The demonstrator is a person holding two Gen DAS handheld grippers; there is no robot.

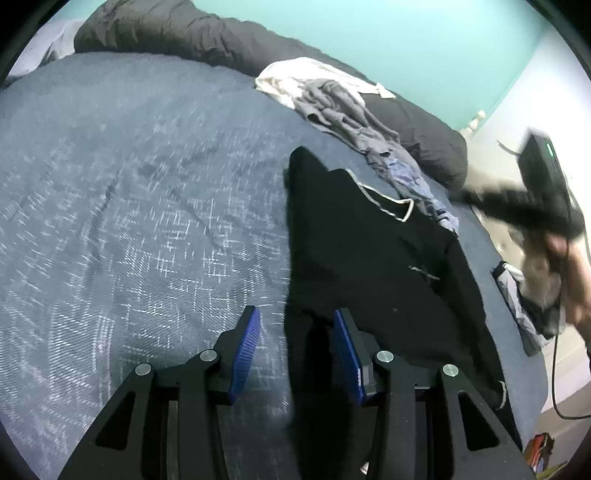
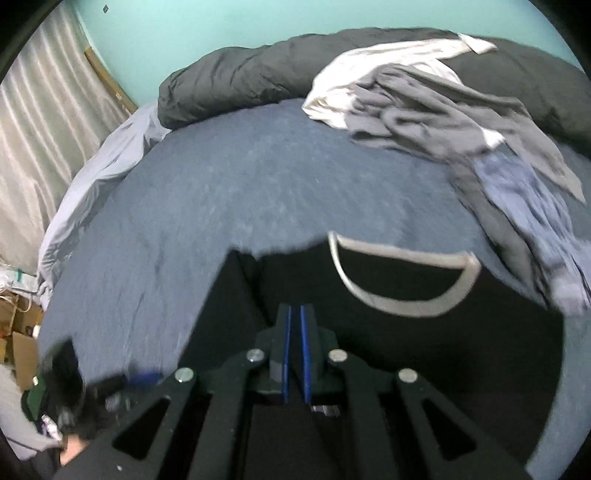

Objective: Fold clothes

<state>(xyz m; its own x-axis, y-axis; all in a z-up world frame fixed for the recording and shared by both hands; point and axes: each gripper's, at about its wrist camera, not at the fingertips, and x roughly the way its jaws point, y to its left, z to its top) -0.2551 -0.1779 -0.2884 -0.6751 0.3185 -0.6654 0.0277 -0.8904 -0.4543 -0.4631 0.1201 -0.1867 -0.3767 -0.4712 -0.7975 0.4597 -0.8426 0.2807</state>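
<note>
A black T-shirt (image 1: 369, 251) with a pale collar trim (image 2: 402, 280) lies on the blue bedspread (image 1: 129, 184). My left gripper (image 1: 295, 317) is open with its blue pads (image 1: 245, 350) straddling the shirt's left edge near the hem. My right gripper (image 2: 295, 312) is shut, its blue pads (image 2: 286, 350) together, over the shirt's left shoulder; whether cloth is pinched between them I cannot tell. The right gripper shows blurred at the right of the left wrist view (image 1: 517, 206). The left one shows blurred at the lower left of the right wrist view (image 2: 122, 384).
A pile of grey, white and pale blue clothes (image 1: 351, 110) lies at the far right of the bed, also in the right wrist view (image 2: 461, 122). A dark duvet (image 1: 177, 33) runs along the teal wall. A curtain (image 2: 44, 129) and cardboard boxes (image 2: 18, 332) stand left.
</note>
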